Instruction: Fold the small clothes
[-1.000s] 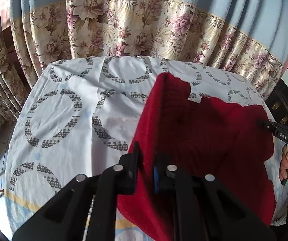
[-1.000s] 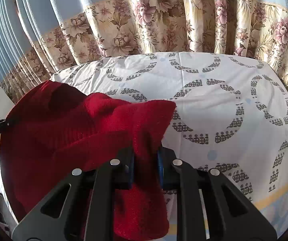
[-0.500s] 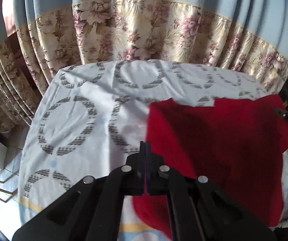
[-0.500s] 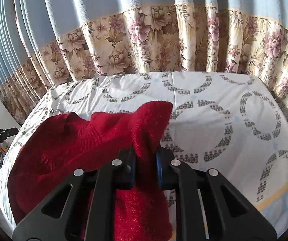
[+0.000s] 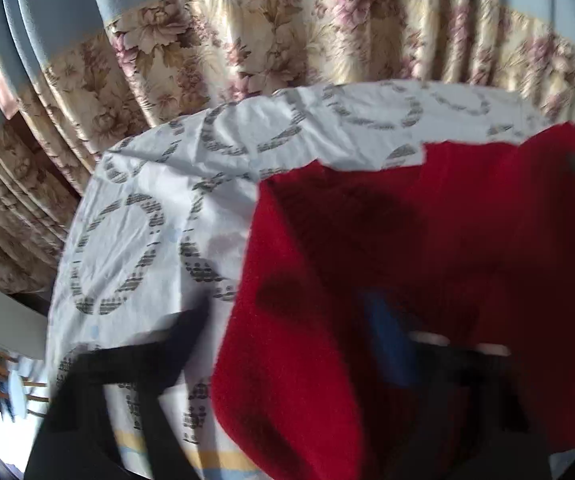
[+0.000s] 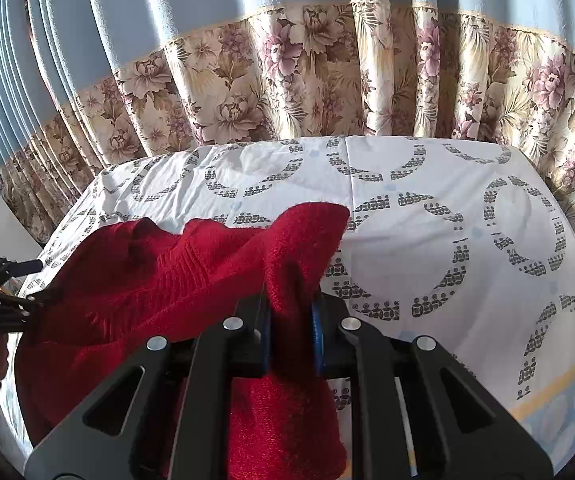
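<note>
your right gripper point(image 6: 290, 330) is pinching a bunched corner of the red sweater point(image 6: 159, 280), lifting it off the patterned sheet point(image 6: 447, 220). from there the sweater's long axis runs left across the bed toward your left gripper point(image 5: 287, 320). that one's jaws are opening, spread either side of the sweater's left edge without pressing it; the left view is blurred. flowered curtains point(image 6: 287, 80) hang behind.
</note>
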`<state>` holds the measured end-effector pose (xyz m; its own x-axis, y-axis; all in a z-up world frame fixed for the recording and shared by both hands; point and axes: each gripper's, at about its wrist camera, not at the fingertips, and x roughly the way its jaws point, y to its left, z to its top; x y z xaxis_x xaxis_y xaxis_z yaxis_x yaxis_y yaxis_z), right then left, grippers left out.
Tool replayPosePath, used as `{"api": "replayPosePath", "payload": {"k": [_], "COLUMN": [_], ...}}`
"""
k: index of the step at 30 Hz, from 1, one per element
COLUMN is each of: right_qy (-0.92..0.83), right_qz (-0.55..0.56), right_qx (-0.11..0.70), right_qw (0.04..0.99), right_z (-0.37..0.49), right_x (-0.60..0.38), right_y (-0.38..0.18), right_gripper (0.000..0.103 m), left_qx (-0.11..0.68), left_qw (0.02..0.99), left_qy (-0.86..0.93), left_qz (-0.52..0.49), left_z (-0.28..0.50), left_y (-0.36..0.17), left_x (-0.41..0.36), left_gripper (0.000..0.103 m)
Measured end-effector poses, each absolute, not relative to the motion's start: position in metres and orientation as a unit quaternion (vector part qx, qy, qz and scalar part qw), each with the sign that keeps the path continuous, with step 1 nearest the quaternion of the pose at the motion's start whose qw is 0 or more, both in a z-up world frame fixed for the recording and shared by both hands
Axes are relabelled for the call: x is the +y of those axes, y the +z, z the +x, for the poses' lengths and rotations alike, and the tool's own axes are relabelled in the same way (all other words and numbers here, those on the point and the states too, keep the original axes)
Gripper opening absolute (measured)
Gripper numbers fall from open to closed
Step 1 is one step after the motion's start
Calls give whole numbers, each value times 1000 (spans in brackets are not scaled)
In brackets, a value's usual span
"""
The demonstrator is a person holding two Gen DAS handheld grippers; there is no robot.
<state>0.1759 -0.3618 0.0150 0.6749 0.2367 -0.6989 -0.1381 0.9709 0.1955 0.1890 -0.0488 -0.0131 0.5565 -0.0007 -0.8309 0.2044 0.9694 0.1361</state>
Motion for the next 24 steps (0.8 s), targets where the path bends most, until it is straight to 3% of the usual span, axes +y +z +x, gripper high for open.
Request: {"api": "replayPosePath", "payload": {"k": [1,2,11,19,24], "right_qy": [102,102,73,10,-14], "right_qz": [64,66,72,27,25], "right_qx": [389,388,354,297,330], "right_qw": [913,914,930,954,944], "right_z": [176,176,187,247,310], "right_x": [-363,-364,-384,-432,-467], "right_y": [15,15,35,108,100], "right_gripper": [16,16,15,15,15], "left_qx": [477,473,419,372,370], "left_qw": [872,876,903,926,926], "left_qy": [-64,-64,-23,-6,-11], "left_qz": [89,67,89,70,75], "left_z": [192,194,204,274,335], "left_y": [-15,-11,23,84,94], "left_x": [-43,-33,-7,6,-15], "left_gripper": [14,9,7,7,7]}}
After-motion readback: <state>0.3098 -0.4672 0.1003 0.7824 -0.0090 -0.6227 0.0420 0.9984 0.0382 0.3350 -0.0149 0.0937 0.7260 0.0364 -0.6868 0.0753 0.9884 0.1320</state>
